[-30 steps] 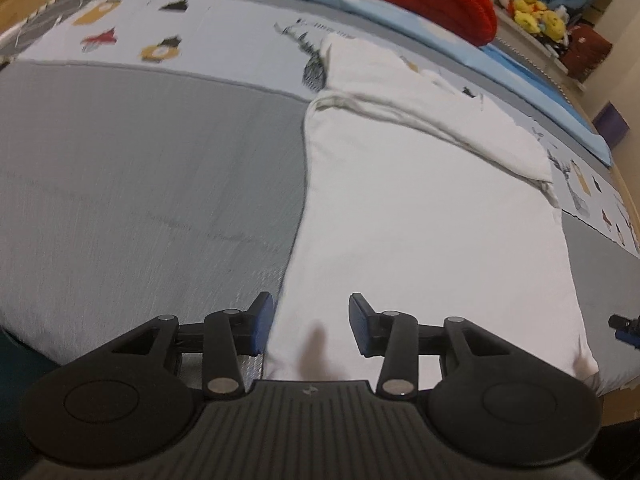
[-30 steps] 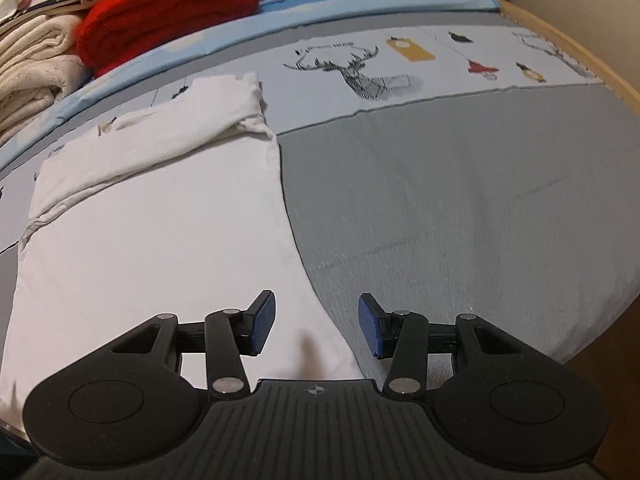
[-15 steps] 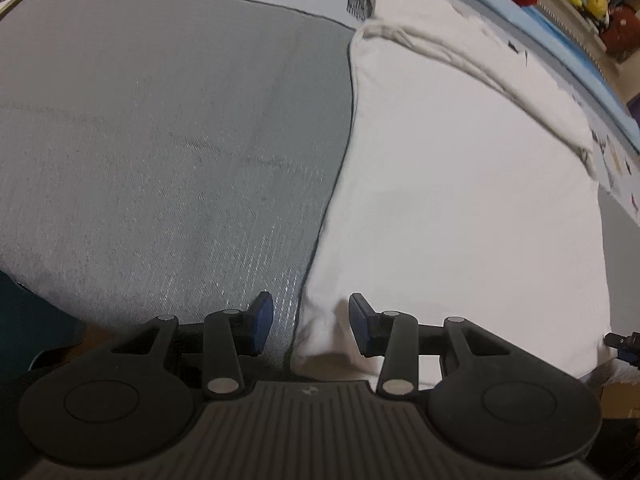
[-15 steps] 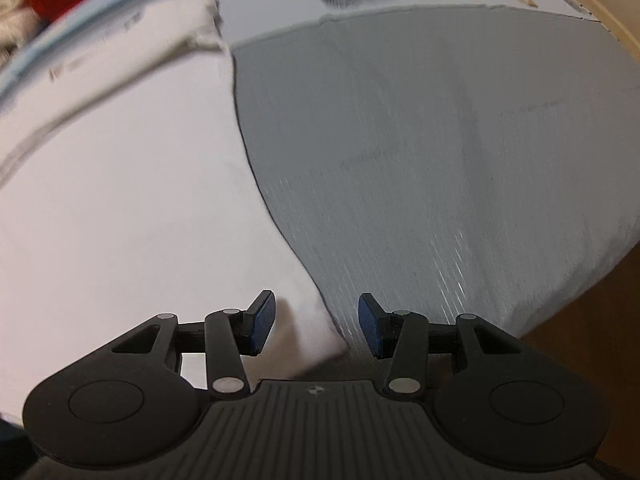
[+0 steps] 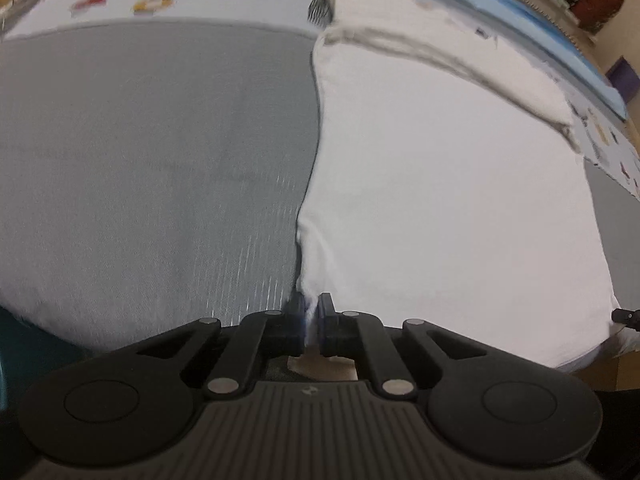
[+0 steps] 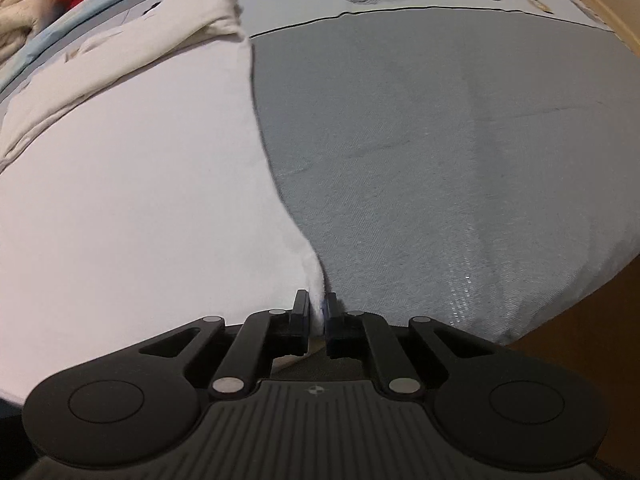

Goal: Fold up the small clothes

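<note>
Pinching the near corners of the white garment [image 5: 440,184] at bottom centre, left gripper [image 5: 311,312] and right gripper [image 6: 318,312] probably must lift together and fold toward the upper frame.

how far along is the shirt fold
Early to midway. Done: the far end of the white shirt already lies folded over in a band. In hand: the left gripper and right gripper each have jaws shut on a near corner of the shirt. Left: lifting the near edge over toward the far band; nothing has been raised yet.
</note>
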Tool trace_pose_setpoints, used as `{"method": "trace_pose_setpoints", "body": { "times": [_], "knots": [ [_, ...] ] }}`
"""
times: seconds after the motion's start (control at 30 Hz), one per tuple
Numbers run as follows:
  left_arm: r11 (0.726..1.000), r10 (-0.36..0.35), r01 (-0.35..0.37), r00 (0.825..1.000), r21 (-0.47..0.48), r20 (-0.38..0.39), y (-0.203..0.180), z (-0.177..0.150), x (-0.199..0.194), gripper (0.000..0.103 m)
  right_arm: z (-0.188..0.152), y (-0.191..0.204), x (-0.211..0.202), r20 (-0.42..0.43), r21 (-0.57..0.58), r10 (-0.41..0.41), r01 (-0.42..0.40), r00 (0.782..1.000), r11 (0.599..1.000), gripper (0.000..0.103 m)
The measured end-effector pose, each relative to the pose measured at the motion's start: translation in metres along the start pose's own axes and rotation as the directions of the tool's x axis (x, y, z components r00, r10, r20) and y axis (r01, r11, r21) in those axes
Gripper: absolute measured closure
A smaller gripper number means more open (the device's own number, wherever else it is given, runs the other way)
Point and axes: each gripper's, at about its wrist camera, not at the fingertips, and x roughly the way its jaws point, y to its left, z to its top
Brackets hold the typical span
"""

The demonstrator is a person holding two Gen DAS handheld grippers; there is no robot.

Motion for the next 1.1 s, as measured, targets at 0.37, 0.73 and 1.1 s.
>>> {"method": "trace_pose_setpoints", "body": {
  "times": [0.37,0.73,1.1],
  "knots": [
    [0.998,0.036,-0.034,0.999,0.061,-0.03,-0.011,-0.001,0.008,0.09,-0.007,0.01,0.011,-0.047,-0.072,-0.037,0.034,0.998,0.997,0.084],
    [0.996,0.031,-0.028,0.999,0.082,-0.032,-0.014,0.0,0.009,0.094,0.001,0.008,0.016,-0.045,-0.073,-0.006,0.003,0.999,0.997,0.095],
    [0.996,0.038,-0.035,0.999,0.084,-0.028,-0.015,0.001,0.01,0.094,-0.002,0.011,0.012,-0.041,-0.087,-0.012,0.008,0.999,0.996,0.095]
  ]
}}
